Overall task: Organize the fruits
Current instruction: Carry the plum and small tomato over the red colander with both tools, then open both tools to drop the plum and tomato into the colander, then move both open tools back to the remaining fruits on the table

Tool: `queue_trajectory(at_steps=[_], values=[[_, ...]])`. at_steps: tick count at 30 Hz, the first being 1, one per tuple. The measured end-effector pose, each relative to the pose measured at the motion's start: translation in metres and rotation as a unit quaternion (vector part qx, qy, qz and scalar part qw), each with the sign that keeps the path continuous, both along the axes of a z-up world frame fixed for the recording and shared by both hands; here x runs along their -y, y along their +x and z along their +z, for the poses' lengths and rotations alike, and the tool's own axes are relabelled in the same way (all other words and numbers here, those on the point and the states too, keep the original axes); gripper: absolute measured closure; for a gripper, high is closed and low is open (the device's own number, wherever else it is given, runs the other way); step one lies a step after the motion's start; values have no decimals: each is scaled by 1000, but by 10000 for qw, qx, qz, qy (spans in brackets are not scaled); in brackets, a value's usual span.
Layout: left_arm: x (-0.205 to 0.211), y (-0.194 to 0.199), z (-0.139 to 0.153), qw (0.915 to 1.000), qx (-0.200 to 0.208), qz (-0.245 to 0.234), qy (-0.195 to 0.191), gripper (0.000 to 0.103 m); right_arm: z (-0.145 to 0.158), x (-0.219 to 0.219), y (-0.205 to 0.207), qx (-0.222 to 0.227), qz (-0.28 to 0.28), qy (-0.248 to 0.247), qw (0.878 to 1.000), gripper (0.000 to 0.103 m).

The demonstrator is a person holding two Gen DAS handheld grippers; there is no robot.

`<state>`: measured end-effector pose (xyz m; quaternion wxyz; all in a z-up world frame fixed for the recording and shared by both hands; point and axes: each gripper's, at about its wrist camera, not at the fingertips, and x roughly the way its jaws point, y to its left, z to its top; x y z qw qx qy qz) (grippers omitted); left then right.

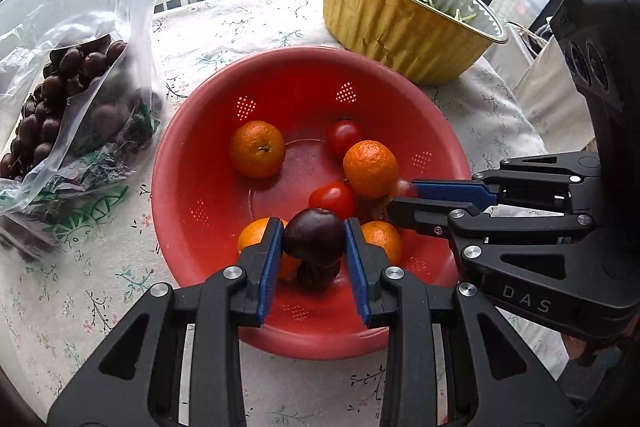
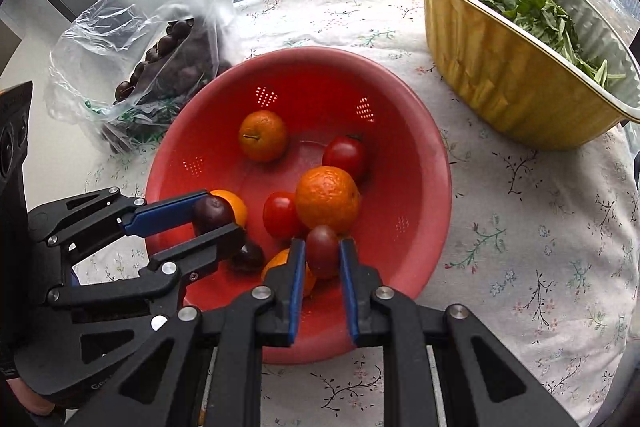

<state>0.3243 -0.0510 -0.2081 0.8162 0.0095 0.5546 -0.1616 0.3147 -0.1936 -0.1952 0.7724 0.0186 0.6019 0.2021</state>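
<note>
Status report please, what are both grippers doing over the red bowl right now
Left gripper shut on a dark cherry. Right gripper shut on a reddish cherry. Both over the red colander. Nothing in the way.

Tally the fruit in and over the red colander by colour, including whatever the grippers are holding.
Orange mandarins: 4
Bright red tomatoes: 2
Dark purple fruits: 2, one in the left gripper
Dark red fruit: 1, in the right gripper
Total: 9

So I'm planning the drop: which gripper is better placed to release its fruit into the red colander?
Either, slightly the left gripper: its dark round cherry hangs over an open spot; the right gripper holds its reddish cherry above piled fruit in the red perforated plastic colander.
</note>
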Motion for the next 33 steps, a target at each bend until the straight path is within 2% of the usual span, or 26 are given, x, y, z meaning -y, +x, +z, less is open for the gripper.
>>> queue_trajectory(at_steps=[4,6,13,15,17,19,22,26,33], values=[[0,-4,2,10000,-12,-2,48,74,-2,-5,2,8,-35,-26,10000,83],[0,-6,2,10000,-15,11,70,74,-1,-2,1,16,-70,6,10000,75],[-5,-12,9,9999,9,71,121,72,4,0,-3,78,-43,-10,10000,71],[-7,-14,13,9998,64,127,153,64,6,-1,-4,112,-33,-54,9999,71],[-10,-15,17,9997,104,180,142,50,9,2,-5,142,-58,-59,9999,71],[-12,-17,21,9996,155,206,145,42,12,4,-7,158,-84,-57,9998,71],[-13,-21,28,9994,212,216,144,39,17,6,-13,210,-96,-51,9997,69],[-16,-28,39,9991,312,247,151,28,23,6,-23,255,-117,-46,9996,68],[-25,-45,50,9988,342,299,190,27,31,12,-50,275,-198,-10,9994,64]])
